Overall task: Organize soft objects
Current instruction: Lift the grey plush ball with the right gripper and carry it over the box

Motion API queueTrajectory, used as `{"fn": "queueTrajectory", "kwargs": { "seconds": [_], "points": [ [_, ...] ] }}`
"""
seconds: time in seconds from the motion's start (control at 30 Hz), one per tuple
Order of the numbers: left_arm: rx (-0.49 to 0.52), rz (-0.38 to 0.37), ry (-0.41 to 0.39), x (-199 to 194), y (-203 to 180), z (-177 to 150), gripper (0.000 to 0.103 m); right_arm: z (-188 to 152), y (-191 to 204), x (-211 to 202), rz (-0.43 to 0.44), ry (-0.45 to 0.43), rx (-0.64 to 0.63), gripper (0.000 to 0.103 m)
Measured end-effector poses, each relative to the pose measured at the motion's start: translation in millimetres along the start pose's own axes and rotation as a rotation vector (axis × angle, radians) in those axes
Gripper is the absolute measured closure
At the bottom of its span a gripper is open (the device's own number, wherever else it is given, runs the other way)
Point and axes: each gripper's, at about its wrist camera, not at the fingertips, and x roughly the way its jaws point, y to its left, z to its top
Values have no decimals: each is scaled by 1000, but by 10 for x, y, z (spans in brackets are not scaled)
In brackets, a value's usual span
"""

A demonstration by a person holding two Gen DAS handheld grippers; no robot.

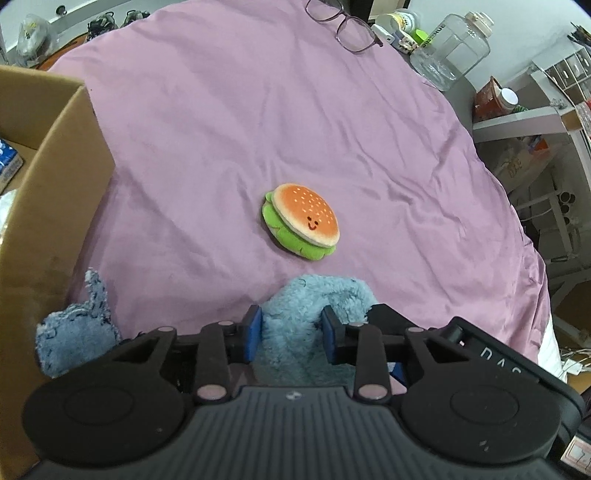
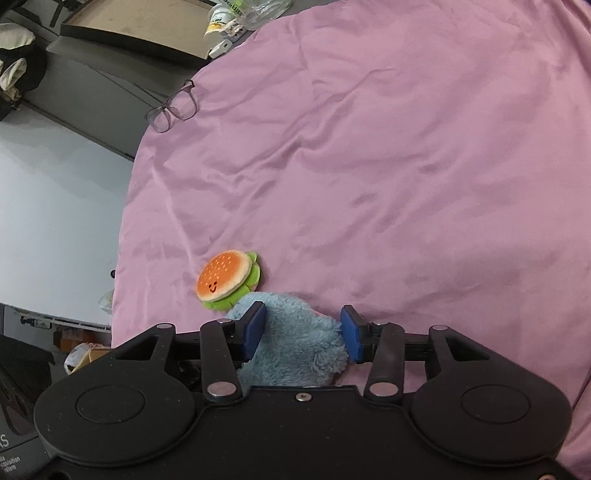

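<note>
On the pink sheet [image 1: 258, 122], my left gripper [image 1: 291, 332] pinches the blue fleece cloth [image 1: 295, 332]; my right gripper [image 2: 301, 332] straddles it loosely, so it may snag the burger plush [image 2: 227, 277] at ten o'clock.

Both grippers are black, with round side discs, silver pivot screws and blue finger pads [image 1: 253, 334]; the left gripper [image 1: 291, 332] has a ribbed grey body

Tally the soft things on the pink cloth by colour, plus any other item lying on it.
Blue fluffy cloth: 1, between the gripper fingers in both views
Orange-and-green burger plush: 1
Purple-framed glasses: 1, at the edge of the pink cloth
Total: 3
A blue fluffy piece by the cardboard box may be the same cloth; I cannot tell.
</note>
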Motion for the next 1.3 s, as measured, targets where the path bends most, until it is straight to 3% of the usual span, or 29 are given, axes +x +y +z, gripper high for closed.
{"fn": "queueTrajectory", "kwargs": {
  "seconds": [0.4, 1.3],
  "points": [
    [-31, -25, 5, 58, 12, 9, 75, -25, 26, -23, -21, -40, 8, 68],
    [-2, -62, -10, -358, -213, -109, 76, -74, 64, -499, 10, -95, 26, 69]
  ]
}}
